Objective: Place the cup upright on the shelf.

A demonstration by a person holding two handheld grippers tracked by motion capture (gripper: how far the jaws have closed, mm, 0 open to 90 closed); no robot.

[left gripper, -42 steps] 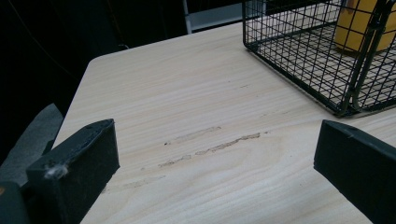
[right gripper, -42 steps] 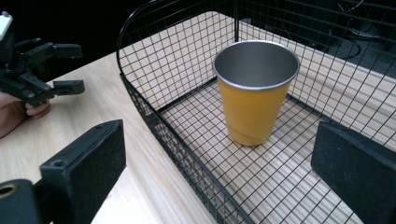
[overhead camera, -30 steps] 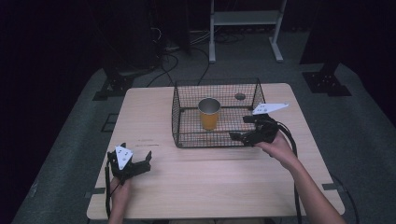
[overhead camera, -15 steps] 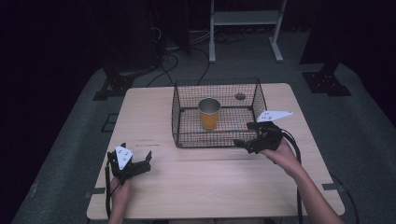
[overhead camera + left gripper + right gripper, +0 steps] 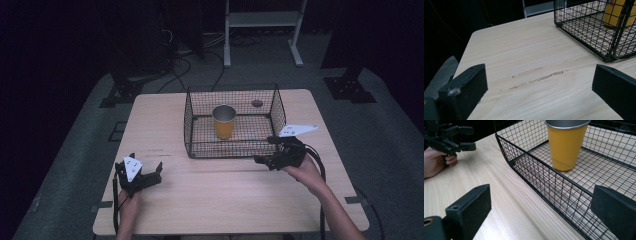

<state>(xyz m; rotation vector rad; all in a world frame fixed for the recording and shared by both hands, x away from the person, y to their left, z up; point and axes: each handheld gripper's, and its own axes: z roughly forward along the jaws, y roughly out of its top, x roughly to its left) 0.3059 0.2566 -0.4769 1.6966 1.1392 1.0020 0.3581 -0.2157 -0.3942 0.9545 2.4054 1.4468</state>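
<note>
Yellow cup (image 5: 223,123) w/ metal rim stands upright inside the wire basket (image 5: 232,150), ahead of the right gripper (image 5: 267,150) and off to its left, mesh wall between them. In the right gripper view the cup (image 5: 566,145) sits beyond the basket's near wall (image 5: 541,182), nothing touching it.

Right gripper: jaws spread wide, empty, now outside the basket by its front right corner, low over the table (image 5: 225,200). A sec ago it was up at the basket's right rim, reaching in twd the cup; since then it's pulled back twd the person and dropped to table level. Cup hasn't moved in that time.

Left gripper (image 5: 137,175): also wide open, empty, parked well to the left of the basket, same spot as before. From the left gripper view, only the basket corner (image 5: 609,53) and a bit of cup lie ahead-right.

Reading: looks like the cup's been placed and released, so the drop-in step is prob done; right hand is retreating.
</note>
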